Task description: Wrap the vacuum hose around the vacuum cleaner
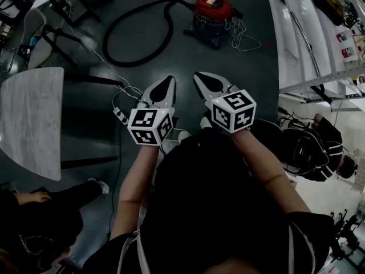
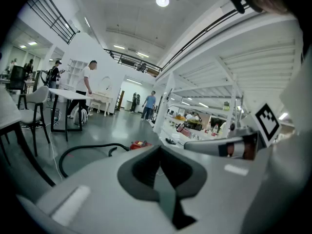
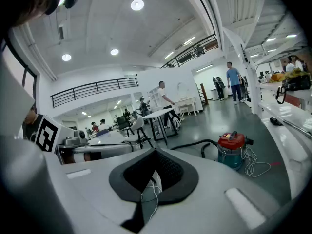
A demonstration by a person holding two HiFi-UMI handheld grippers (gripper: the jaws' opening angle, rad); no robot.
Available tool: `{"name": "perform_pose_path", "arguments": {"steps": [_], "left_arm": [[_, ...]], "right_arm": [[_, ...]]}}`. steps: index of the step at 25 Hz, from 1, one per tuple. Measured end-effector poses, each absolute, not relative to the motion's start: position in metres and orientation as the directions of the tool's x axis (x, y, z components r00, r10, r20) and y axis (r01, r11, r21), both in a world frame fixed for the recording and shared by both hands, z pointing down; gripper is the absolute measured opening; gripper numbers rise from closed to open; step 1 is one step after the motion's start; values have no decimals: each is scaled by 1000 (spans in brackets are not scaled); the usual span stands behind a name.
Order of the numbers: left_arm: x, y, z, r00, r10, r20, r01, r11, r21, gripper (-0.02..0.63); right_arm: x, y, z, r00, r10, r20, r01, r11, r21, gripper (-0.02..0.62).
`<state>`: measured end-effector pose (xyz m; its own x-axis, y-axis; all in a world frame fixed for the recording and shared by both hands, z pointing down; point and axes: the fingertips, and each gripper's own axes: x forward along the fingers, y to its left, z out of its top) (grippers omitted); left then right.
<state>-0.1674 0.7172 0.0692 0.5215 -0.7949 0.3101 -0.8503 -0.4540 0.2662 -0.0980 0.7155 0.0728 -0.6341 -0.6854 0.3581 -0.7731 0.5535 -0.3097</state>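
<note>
Dark workshop floor [image 1: 171,56], wide, mostly bare ahead. Vacuum cleaner [image 1: 212,15] stands well ahead, red lid up. Its black vacuum hose [image 1: 137,33] lies in one big loose loop on the floor to its left, not wrapped at all, so the task looks not yet begun. White power cord [image 1: 244,37] is heaped just right of the cleaner. Left hand-held gripper [image 1: 169,81] and right hand-held gripper [image 1: 198,76] are both closed with nothing between the jaws. They are held side by side, tipped slightly down toward the cleaner and well apart from the hose; likely an approach pose. Path straight ahead is open. Marble-topped table [image 1: 31,119] bounds the left, white shelving [image 1: 319,67] the right. Thin floor cables [image 1: 114,79] near the left gripper could snag feet.
</note>
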Motion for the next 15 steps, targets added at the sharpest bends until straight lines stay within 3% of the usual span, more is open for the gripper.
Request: {"name": "perform_pose_path", "arguments": {"steps": [15], "left_arm": [[-194, 734, 89, 550, -759, 348, -835, -486, 257, 9]], "right_arm": [[-120, 733, 87, -619, -697, 363, -783, 506, -362, -3]]}}
